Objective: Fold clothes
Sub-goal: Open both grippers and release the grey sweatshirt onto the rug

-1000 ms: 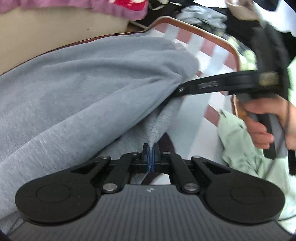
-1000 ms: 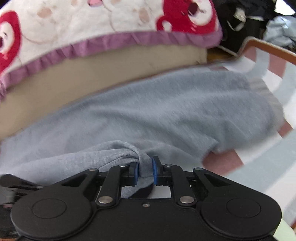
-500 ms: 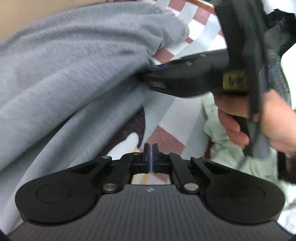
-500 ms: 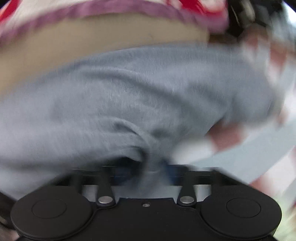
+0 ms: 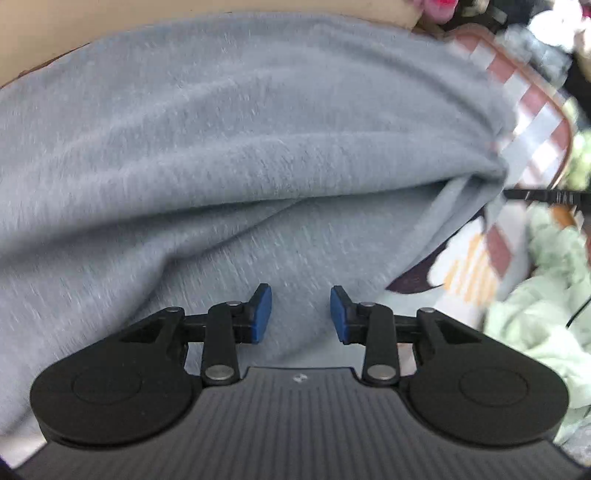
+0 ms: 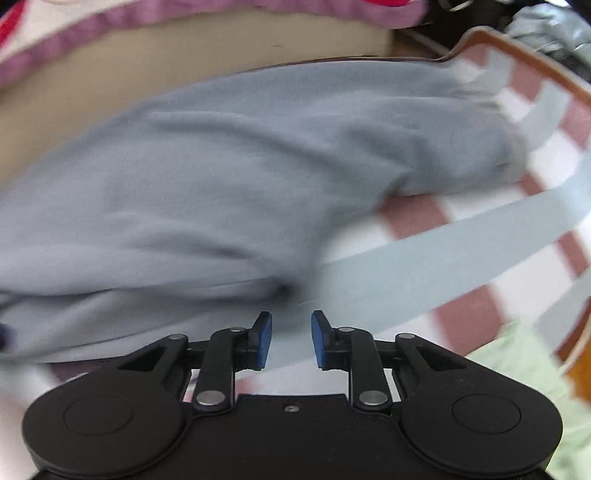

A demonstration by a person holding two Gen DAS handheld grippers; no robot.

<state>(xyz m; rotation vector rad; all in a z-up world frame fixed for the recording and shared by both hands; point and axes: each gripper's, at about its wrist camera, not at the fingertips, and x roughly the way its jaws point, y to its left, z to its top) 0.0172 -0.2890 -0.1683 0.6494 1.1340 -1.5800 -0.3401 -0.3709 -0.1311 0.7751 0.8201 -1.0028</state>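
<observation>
A grey fleece garment (image 5: 258, 155) lies spread and partly folded over a checked red, white and pale-blue cloth (image 6: 480, 236). In the left wrist view my left gripper (image 5: 301, 314) hovers over the garment's lower fold, its jaws opening, with nothing pinched between the blue pads. In the right wrist view the same grey garment (image 6: 221, 177) fills the middle. My right gripper (image 6: 291, 339) sits at the garment's near edge, over the checked cloth, its jaws opening and no fabric gripped. A thin black part of the right gripper (image 5: 550, 195) pokes in at the far right of the left view.
A pale green garment (image 5: 546, 302) is heaped at the right. A beige cushion (image 6: 166, 62) and a pink-edged blanket (image 6: 184, 14) lie behind the grey garment. The brown rim (image 6: 535, 55) borders the checked cloth. Dark clutter sits at the top right.
Both grippers let go of the grey fabric and their jaws spread apart. The left gripper swung left over the garment; the right gripper and the hand on it slid out to that view's right edge.
</observation>
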